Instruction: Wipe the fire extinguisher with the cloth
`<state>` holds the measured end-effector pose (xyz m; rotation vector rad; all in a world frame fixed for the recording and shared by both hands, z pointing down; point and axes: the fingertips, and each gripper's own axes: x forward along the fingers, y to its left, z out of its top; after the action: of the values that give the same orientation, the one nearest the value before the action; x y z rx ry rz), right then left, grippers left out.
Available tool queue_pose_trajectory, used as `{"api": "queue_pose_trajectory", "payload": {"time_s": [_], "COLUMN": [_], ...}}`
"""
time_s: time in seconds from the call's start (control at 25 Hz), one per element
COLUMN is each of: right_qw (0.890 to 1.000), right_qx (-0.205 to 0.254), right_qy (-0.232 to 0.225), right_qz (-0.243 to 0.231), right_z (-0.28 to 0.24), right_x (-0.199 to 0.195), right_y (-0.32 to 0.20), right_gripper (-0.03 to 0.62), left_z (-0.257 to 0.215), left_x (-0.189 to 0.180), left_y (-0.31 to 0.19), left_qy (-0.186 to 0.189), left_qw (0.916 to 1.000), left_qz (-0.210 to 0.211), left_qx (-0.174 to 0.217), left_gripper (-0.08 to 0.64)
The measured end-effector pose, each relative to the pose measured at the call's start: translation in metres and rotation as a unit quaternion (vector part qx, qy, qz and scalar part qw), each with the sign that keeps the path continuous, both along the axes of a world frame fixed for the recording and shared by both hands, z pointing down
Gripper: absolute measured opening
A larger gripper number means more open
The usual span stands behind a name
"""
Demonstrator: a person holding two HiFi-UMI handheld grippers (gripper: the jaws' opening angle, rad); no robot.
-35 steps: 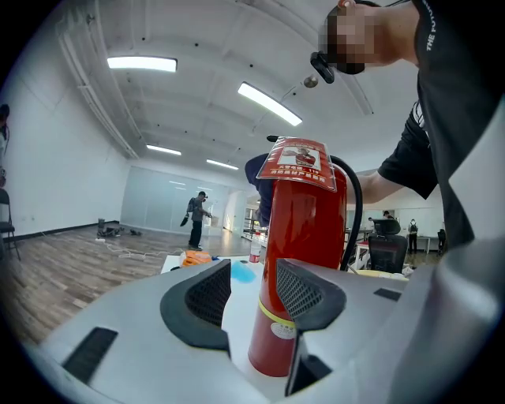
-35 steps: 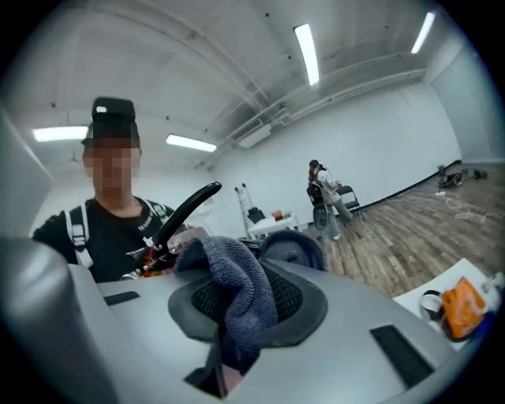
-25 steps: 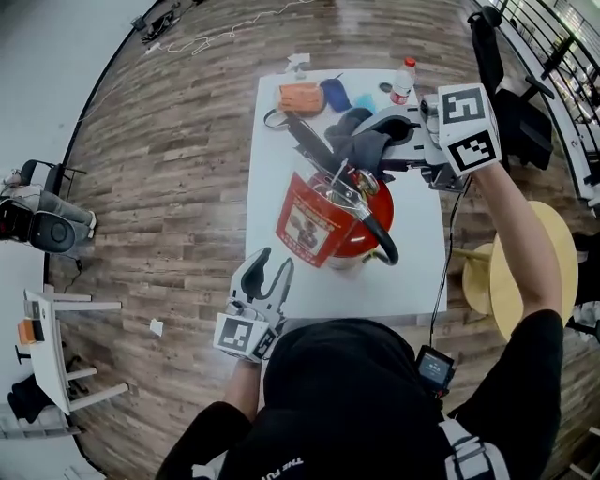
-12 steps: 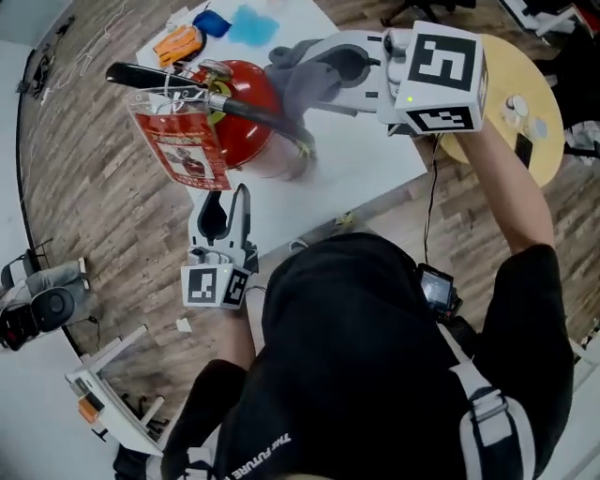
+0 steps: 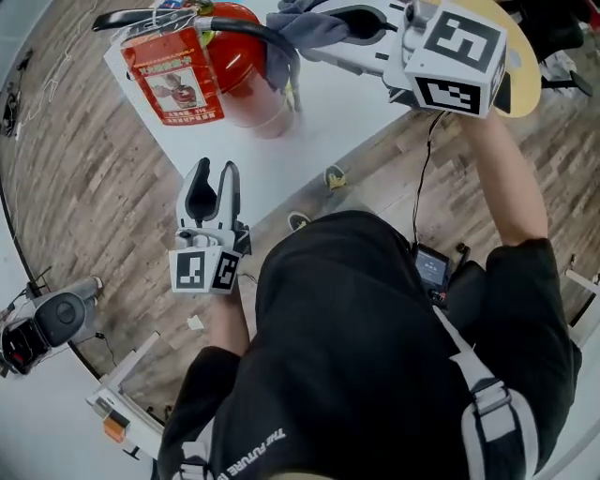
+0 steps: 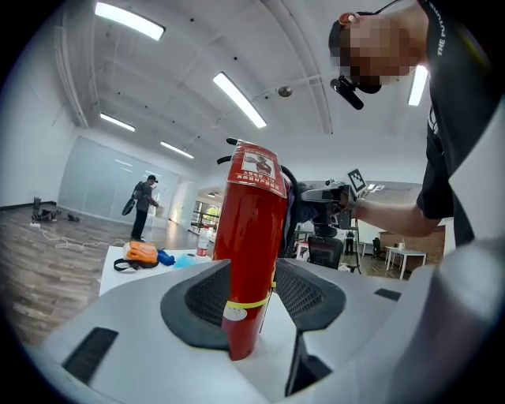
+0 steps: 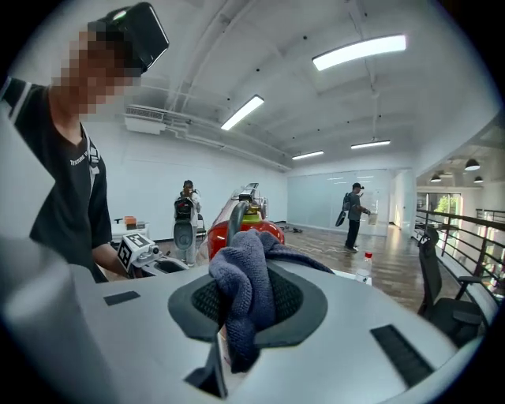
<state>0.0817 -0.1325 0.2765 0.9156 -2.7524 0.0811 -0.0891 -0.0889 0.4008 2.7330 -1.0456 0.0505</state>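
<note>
The right gripper's fingers (image 7: 296,304) are pinched together on a grey-blue cloth (image 7: 241,292), which bunches up between the pads and hangs down over their front. In the head view the right gripper (image 5: 328,23) reaches in from the right and holds the cloth (image 5: 298,28) at the top of the fire extinguisher (image 5: 234,56), close against its curved black hose (image 5: 277,42). I cannot tell whether the cloth presses on the red body.

The left gripper's fingers (image 6: 201,304) stand apart with a moderate gap and nothing held between them. The left gripper view looks through that gap at the fire extinguisher (image 6: 248,260), which stands beyond the tips. In the head view the left gripper (image 5: 214,173) rests at the near edge of the white table (image 5: 309,122), pointing toward the extinguisher, near it but not touching.

The extinguisher stands upright on the table. A red printed tag (image 5: 173,80) hangs at its neck, and a yellow band runs round the lower body.

At the far end of the table (image 6: 118,268) lie an orange bag (image 6: 142,252) and a blue thing (image 6: 166,256), with a small bottle (image 6: 207,241) next to them, all well apart from the extinguisher. A round yellow table (image 5: 525,66) shows behind the right gripper's marker cube. The floor is wood planks (image 5: 84,178). In the background a person (image 6: 144,205) stands on the open floor, and a black chair (image 7: 442,284) sits at the right edge of the right gripper view.
</note>
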Motion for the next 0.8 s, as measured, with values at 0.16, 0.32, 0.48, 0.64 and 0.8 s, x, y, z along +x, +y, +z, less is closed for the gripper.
{"api": "queue_pose_trajectory", "payload": {"time_s": [0.16, 0.32, 0.48, 0.64, 0.8], "right_qw": [0.996, 0.978, 0.953, 0.945, 0.956], "right_qx": [0.03, 0.061, 0.097, 0.105, 0.107], "right_qy": [0.01, 0.02, 0.017, 0.013, -0.01], "right_qz": [0.085, 0.199, 0.286, 0.311, 0.274], "right_z": [-0.002, -0.01, -0.006, 0.008, 0.019], "right_x": [-0.006, -0.004, -0.011, -0.041, -0.085], "right_y": [0.013, 0.022, 0.032, 0.037, 0.03], "right_gripper": [0.072, 0.072, 0.072, 0.072, 0.072], "left_z": [0.003, 0.0, -0.001, 0.005, 0.003], "left_x": [-0.014, -0.025, -0.045, -0.06, -0.083], "left_y": [0.013, 0.025, 0.025, 0.029, 0.037], "left_qy": [0.005, 0.013, 0.017, 0.015, 0.018], "left_qw": [0.9999, 0.9998, 0.9998, 0.9997, 0.9996], "left_qz": [0.007, 0.017, 0.012, 0.018, 0.023], "left_qx": [-0.005, -0.005, -0.003, -0.003, 0.001], "left_gripper": [0.19, 0.19, 0.19, 0.189, 0.189]}}
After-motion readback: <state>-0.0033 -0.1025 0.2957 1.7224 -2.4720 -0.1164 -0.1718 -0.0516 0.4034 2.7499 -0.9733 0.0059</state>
